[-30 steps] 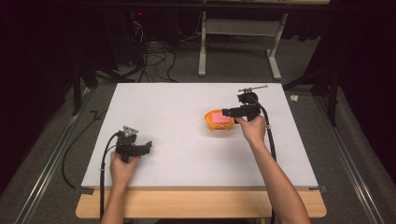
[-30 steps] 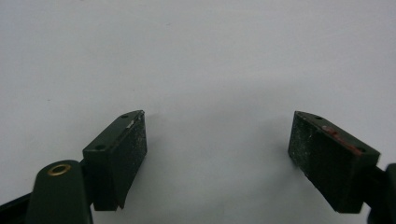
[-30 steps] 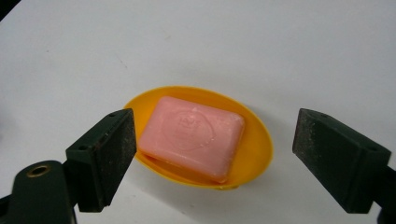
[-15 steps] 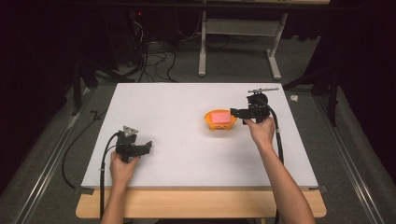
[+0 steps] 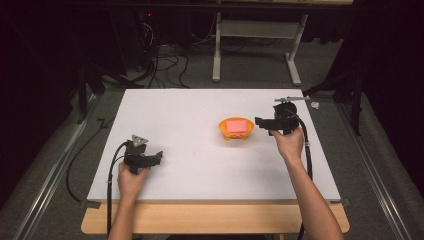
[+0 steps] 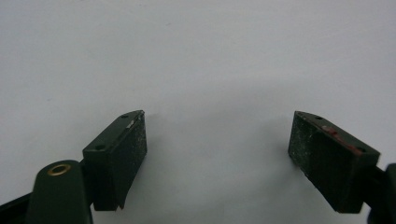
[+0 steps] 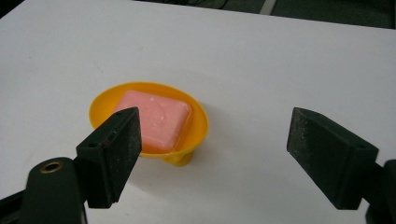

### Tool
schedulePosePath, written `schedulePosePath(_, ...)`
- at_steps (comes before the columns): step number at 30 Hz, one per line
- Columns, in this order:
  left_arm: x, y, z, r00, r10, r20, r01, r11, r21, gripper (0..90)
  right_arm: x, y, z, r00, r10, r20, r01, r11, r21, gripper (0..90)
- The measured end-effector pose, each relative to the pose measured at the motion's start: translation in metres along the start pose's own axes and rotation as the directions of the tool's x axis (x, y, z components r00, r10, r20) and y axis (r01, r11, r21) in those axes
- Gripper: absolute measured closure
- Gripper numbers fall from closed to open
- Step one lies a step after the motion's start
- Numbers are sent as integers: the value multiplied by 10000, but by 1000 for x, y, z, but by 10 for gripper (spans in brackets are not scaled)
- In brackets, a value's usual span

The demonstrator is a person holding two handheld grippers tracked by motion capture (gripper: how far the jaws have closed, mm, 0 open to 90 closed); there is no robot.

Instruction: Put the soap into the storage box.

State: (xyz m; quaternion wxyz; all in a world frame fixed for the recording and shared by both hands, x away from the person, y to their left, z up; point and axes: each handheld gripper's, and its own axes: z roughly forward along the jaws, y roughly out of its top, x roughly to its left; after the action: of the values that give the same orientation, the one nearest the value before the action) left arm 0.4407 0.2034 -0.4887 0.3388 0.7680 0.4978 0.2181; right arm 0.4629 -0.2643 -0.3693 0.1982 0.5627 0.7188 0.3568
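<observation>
Both grippers gape, empty. Right gripper (image 7: pixel 212 158) faces a pink soap (image 7: pixel 153 119) in an orange dish (image 7: pixel 198 123) ahead; a careless nudge could tip it.

Pink soap (image 5: pixel 238 125) in orange dish (image 5: pixel 225 131)

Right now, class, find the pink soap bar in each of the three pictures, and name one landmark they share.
High view: the pink soap bar lies in the orange dish, right of the table's centre, just left of the right gripper.
Left gripper view: not in this picture.
Right gripper view: the bar lies in the dish, left of centre.
Shared landmark: the white tabletop.
</observation>
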Motion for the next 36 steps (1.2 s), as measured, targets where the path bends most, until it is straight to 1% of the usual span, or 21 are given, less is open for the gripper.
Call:
schedulePosePath(7,0,0,0,10000,1,0,-1,10000,2,198,-8,-8,-9,9999,28,137,-26,10000,-92,185)
schedulePosePath(15,0,0,0,10000,-7,8,7,10000,2,198,-17,-18,-20,9996,158,225,-150,9993,-349,186)
schedulePosePath(22,0,0,0,10000,-11,8,11,10000,1,198,-25,-29,-25,9992,304,268,-292,9985,-473,188)
schedulePosePath(27,0,0,0,10000,-7,7,7,10000,3,198,-32,-36,-29,9981,539,285,-523,9971,-545,190)
schedulePosePath(34,0,0,0,10000,3,1,-3,10000,5,198,-37,-45,-32,9977,560,379,-536,9966,-626,193)
schedulePosePath(36,0,0,0,10000,4,1,-4,10000,4,199,-39,-48,-32,9974,635,347,-611,9960,-646,195)
